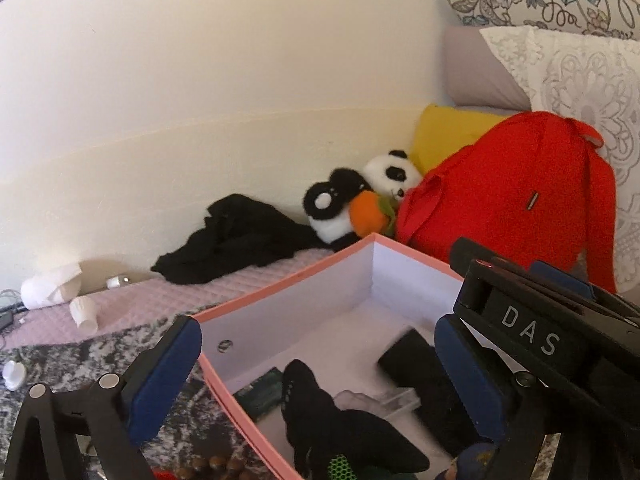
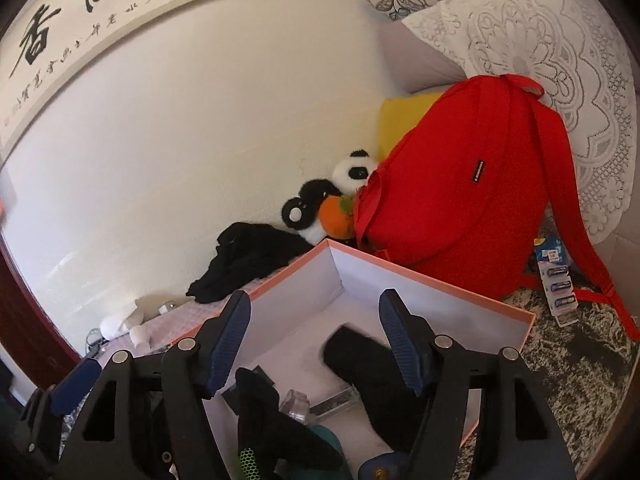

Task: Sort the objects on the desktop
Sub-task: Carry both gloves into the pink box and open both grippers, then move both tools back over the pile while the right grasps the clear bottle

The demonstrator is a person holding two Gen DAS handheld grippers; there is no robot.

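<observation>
A pink box with white inner walls lies open on the bed under both grippers. Inside it are a black glove with a green honeycomb patch, a black rectangular thing with blurred edges, a clear plastic piece and a dark green item. My left gripper hangs over the box, open wide, with nothing between its blue pads. My right gripper is open too and holds nothing; the black thing lies below its right finger.
A red backpack leans on the pillows behind the box. A panda plush and a black cloth lie along the wall. Paper cups sit far left, a battery pack right of the box.
</observation>
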